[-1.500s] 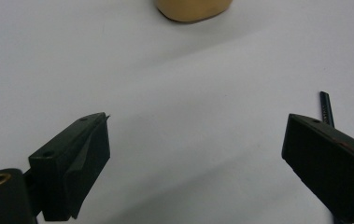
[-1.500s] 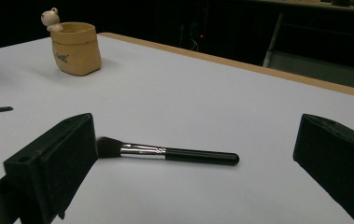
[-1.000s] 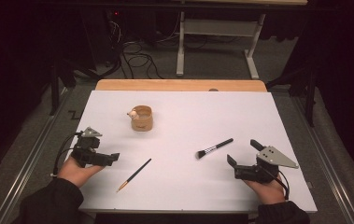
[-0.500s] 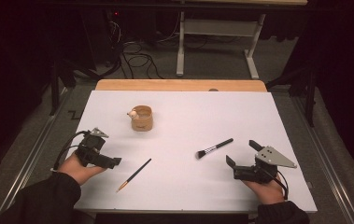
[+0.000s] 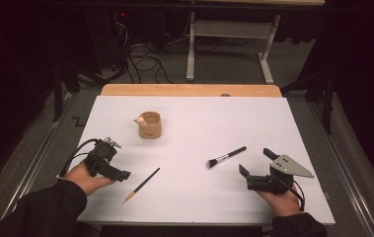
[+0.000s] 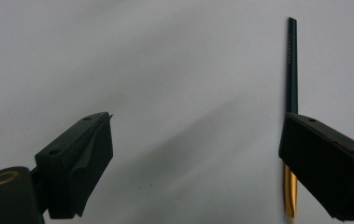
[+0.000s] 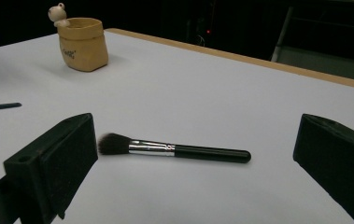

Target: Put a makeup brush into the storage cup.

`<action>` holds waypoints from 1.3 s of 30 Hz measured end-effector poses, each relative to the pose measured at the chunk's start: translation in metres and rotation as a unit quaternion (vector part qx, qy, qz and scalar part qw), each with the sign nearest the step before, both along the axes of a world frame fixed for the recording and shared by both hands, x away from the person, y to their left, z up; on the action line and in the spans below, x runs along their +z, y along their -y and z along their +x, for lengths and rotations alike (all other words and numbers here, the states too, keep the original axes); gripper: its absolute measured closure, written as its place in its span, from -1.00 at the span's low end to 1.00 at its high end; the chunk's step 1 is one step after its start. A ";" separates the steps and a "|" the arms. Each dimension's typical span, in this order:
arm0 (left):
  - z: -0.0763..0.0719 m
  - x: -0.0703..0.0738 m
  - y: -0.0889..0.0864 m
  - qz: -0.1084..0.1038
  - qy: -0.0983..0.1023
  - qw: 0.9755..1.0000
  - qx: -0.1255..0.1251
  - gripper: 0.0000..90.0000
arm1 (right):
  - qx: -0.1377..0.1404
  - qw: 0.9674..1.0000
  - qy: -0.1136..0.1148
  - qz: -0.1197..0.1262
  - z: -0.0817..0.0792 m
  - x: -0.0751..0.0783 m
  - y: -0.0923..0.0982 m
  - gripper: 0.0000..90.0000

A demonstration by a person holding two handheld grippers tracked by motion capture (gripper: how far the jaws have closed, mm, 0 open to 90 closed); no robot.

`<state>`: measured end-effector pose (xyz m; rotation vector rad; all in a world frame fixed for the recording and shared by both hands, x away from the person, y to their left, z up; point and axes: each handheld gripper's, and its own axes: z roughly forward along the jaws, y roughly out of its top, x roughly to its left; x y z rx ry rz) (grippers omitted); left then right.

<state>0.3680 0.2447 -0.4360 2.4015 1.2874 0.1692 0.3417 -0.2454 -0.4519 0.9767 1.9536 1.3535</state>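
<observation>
At the lower left of the high view, the left hand-held gripper (image 5: 119,174) lies low over the white counter (image 5: 273,123), its jaws apart with nothing between them, having just closed slightly. Just right of it lies the thin brush (image 5: 141,185), dark-handled with a gold ferrule. The tan cup (image 5: 149,125) stands upper left of centre. Right of centre lies the makeup brush (image 5: 226,157), and near it, at the lower right, the right hand-held gripper (image 5: 254,163) gapes wide, empty.

The high view is looking down on the white table (image 5: 184,197) while both gripper views are skimming it closely.
</observation>
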 end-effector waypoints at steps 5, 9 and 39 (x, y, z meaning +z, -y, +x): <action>-0.002 -0.002 0.008 0.013 -0.023 0.999 -0.021 -0.73 | 0.001 1.000 -0.001 -0.001 0.000 -0.001 -0.001 -0.99; -0.002 -0.002 0.012 0.014 -0.032 0.999 -0.026 -0.71 | 0.001 1.000 -0.002 -0.001 0.000 -0.001 -0.001 -0.99; -0.011 -0.011 0.041 0.017 -0.053 0.995 -0.079 -0.11 | 0.006 1.000 -0.004 -0.002 0.000 -0.001 -0.002 -0.99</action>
